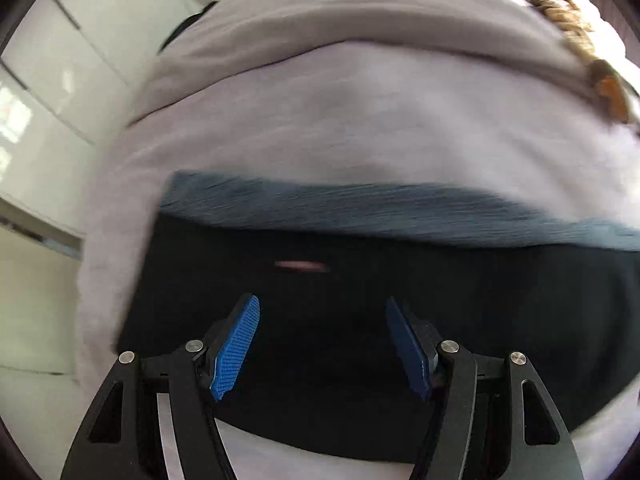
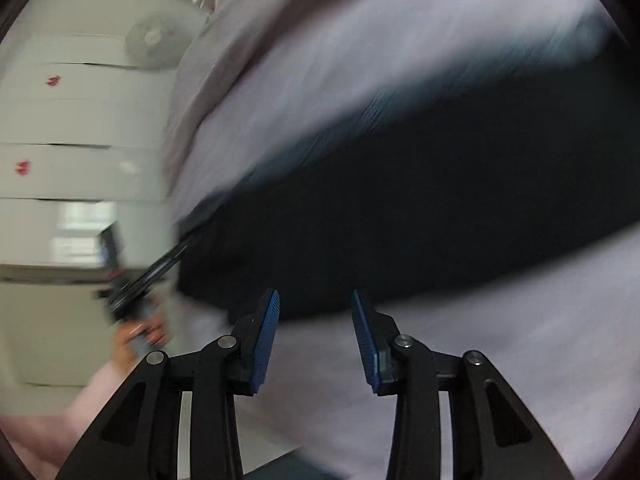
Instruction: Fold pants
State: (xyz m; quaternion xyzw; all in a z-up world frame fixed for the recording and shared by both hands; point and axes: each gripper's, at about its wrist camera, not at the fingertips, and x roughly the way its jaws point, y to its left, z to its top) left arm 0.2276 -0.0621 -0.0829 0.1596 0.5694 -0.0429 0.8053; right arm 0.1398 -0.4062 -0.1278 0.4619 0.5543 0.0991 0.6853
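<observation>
Dark navy pants [image 1: 340, 320] lie folded flat on a pale lavender bed sheet [image 1: 360, 120], with a lighter blue-grey band [image 1: 360, 204] along their far edge. My left gripper [image 1: 320, 300] hovers over the pants, its blue pads [image 1: 236, 348] wide apart and nothing between them. In the blurred right wrist view the pants [image 2: 420, 208] stretch across the middle. The right gripper [image 2: 315, 292] is open at their near edge, over the sheet [image 2: 500, 340], and holds nothing. The other gripper [image 2: 140, 280], held by a hand [image 2: 140, 334], shows at the left edge of the pants.
White cupboard fronts [image 2: 72, 128] and a round fan [image 2: 154, 42] stand beyond the bed's left side. A brown braided object [image 1: 568, 20] lies at the far right of the bed. A pink sleeve [image 2: 60, 412] fills the lower left corner.
</observation>
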